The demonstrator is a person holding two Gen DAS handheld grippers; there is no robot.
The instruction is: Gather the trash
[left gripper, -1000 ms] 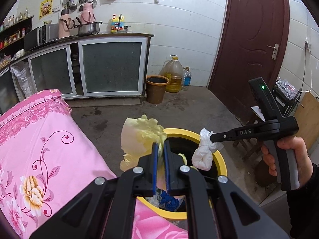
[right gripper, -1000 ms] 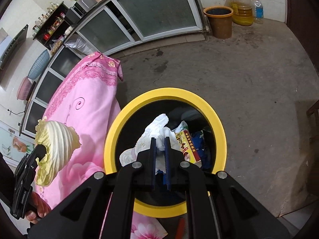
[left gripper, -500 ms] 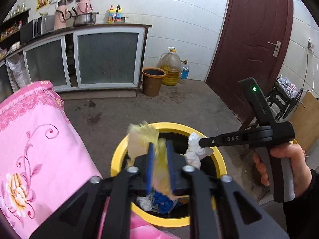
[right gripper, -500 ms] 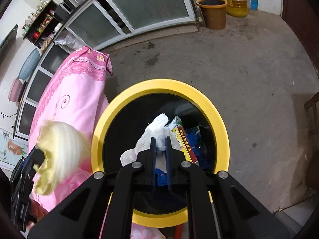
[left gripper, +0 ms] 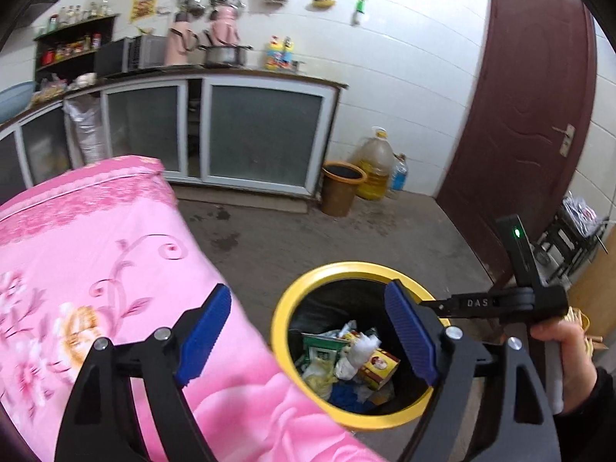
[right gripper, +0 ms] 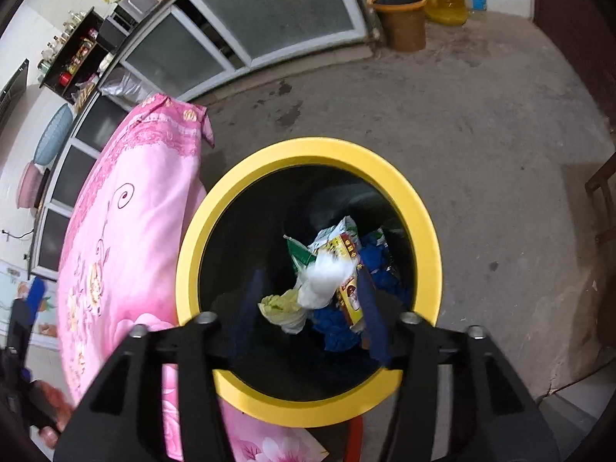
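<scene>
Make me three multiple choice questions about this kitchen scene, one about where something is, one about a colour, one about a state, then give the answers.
1. Where does the crumpled white tissue lie?
A. inside the trash bin
B. on the pink cloth
C. on the floor by the door

2. What colour is the trash bin's rim?
A. red
B. yellow
C. green

3. How do the left tongs stand?
A. clamped on a cabbage leaf
B. clamped on the bin's rim
C. apart, with nothing between the pads

Answers:
1. A, the tissue rests on the other rubbish in the bin, next to the cabbage leaf.
2. B, a yellow ring circles the dark bin.
3. C, the jaws are opening and only the pink cloth and the bin show between the blue pads.
</scene>
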